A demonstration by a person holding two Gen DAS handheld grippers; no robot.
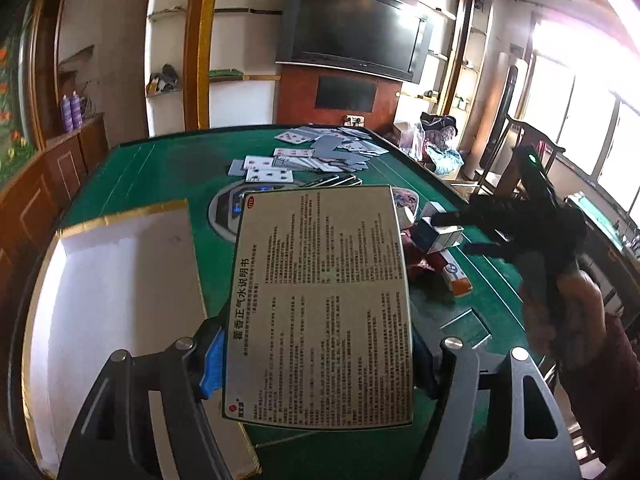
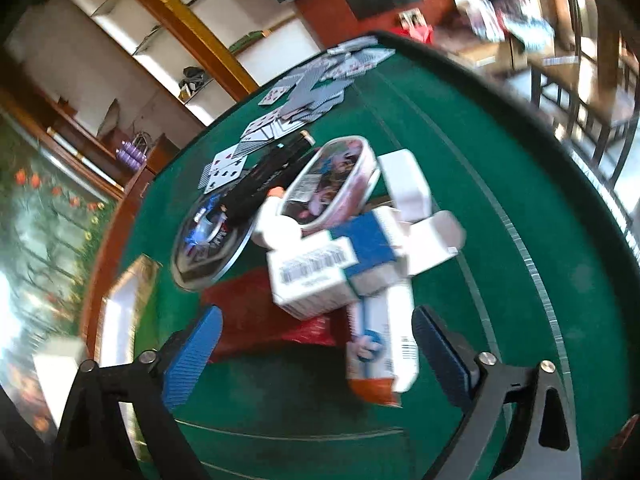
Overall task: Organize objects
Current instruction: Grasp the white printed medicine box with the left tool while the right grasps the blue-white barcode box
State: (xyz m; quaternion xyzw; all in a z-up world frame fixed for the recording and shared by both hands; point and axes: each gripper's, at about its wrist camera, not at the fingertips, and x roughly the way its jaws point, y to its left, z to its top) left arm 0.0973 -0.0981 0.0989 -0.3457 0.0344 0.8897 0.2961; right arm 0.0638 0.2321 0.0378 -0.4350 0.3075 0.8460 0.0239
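Clamping a printed medicine box (image 1: pixel 320 304), the left tongs (image 1: pixel 316 360) hover over the green table (image 1: pixel 160 168); right tongs (image 2: pixel 316 348) gape wide.

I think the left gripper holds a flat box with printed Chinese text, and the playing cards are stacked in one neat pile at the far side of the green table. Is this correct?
Not quite. The left gripper does hold the flat box with printed Chinese text, but the playing cards are not in a neat pile: they lie scattered and overlapping at the far side of the green table. The left wrist view shows this.
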